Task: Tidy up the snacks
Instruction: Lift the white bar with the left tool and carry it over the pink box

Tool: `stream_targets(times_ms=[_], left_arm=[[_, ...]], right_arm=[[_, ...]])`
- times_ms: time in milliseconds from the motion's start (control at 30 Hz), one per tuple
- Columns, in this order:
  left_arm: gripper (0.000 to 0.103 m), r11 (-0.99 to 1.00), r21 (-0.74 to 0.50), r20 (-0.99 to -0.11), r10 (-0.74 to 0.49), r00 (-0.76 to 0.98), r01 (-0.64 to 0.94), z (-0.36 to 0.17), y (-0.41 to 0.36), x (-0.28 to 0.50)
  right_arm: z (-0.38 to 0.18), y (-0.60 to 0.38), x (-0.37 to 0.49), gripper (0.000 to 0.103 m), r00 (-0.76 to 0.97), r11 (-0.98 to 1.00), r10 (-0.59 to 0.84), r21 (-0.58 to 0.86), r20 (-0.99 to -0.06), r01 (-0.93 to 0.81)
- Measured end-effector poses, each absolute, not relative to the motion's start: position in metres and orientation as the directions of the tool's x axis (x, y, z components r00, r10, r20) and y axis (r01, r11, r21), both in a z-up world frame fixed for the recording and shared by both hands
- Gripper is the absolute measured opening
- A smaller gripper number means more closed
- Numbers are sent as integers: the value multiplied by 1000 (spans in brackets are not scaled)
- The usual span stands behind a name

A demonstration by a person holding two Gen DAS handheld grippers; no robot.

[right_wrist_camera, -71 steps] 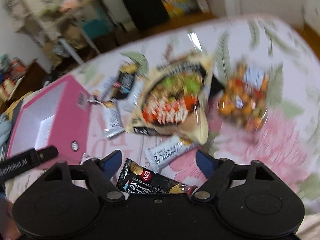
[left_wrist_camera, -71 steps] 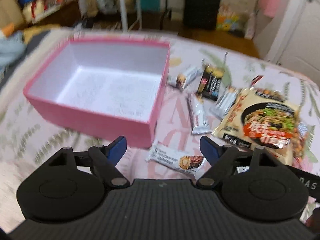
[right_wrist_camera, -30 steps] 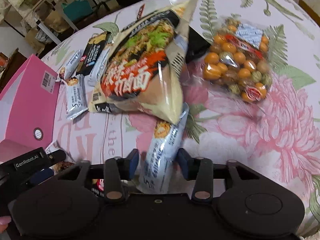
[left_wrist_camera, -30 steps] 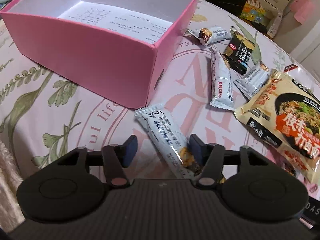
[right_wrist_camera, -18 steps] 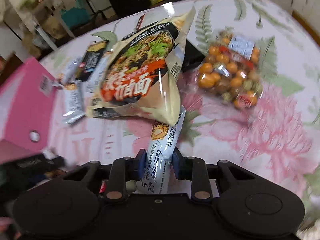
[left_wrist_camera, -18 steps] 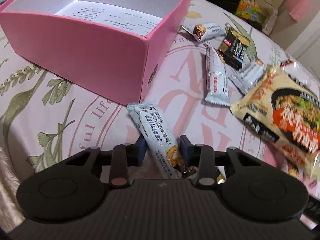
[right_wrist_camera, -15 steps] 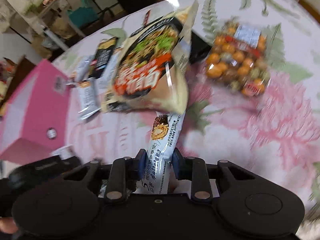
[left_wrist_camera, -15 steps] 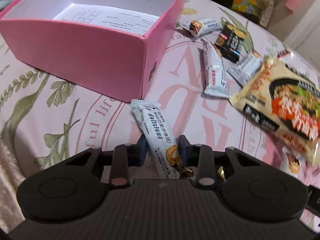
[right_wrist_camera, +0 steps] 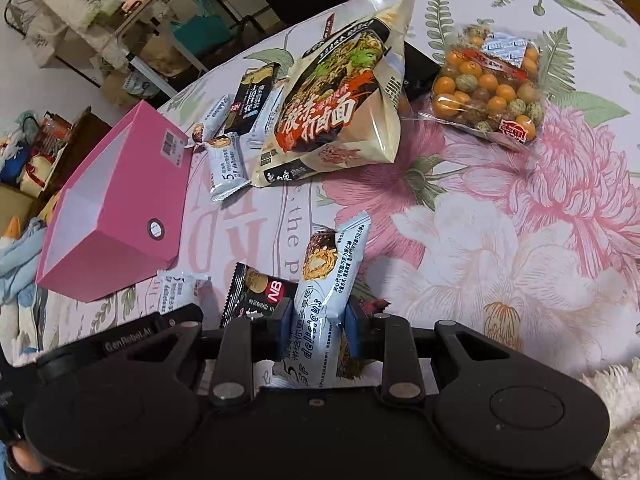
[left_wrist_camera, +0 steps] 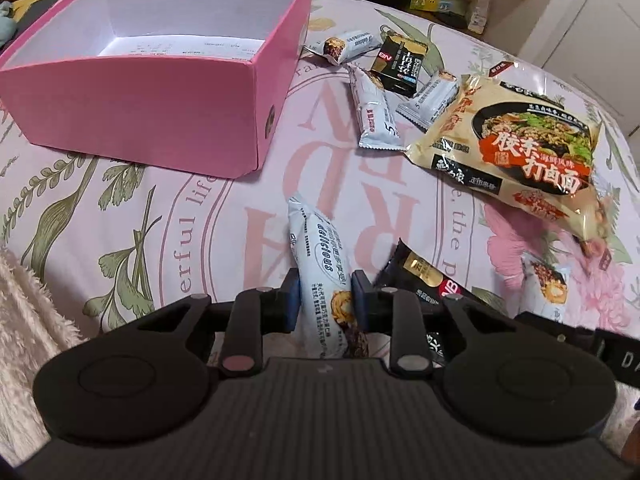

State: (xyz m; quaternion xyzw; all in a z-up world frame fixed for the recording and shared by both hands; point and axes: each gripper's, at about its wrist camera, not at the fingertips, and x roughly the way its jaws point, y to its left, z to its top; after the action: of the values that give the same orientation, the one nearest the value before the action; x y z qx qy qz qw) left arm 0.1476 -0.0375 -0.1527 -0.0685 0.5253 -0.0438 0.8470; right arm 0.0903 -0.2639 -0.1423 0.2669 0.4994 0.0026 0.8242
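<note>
Snacks lie scattered over the floral pink-and-white bedspread point(left_wrist_camera: 168, 208) in front of me, and each of my tongs has one. My left gripper point(left_wrist_camera: 322, 295) has its blue pads pressed in on a pale blue-white wrapped chocolate bar point(left_wrist_camera: 320, 268), gripped at its near end, with the far end slanting up and away from me. My right gripper point(right_wrist_camera: 315, 319) is clamped the same way on a second pale wrapped bar with a chocolate picture point(right_wrist_camera: 330, 276), whose far end sticks out above the cloth. The open pink cardboard box with a white inside point(left_wrist_camera: 132, 92) sits to my left, well apart from both held bars, with only a printed sheet showing on its floor. Just right of the left gripper lies a black foil NB biscuit packet point(left_wrist_camera: 420, 276); the right wrist view shows it point(right_wrist_camera: 260, 292) between the two grippers. Beyond, near the box's far corner, I see three more pale wrapped bars point(left_wrist_camera: 374, 110) clustered around a small black-and-gold carton point(left_wrist_camera: 400, 63), beside a large cream instant-noodle bag point(left_wrist_camera: 516, 148). Farther right rests a clear bag of orange and green coated balls point(right_wrist_camera: 490, 88).
</note>
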Motion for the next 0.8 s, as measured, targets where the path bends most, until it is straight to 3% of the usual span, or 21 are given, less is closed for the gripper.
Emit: stream_targets(times_ms=[233,800], left_arm=[[25,968,-248,-888,-208,411,-46,-157,-16,159],[25,965,-249,-861,-262,437,88,-105,8,115]], right_arm=[[-143,-263,92,32,507,866,274,438,-817,239],[-124,-219,88,32,449,893,394,450,-802,19]])
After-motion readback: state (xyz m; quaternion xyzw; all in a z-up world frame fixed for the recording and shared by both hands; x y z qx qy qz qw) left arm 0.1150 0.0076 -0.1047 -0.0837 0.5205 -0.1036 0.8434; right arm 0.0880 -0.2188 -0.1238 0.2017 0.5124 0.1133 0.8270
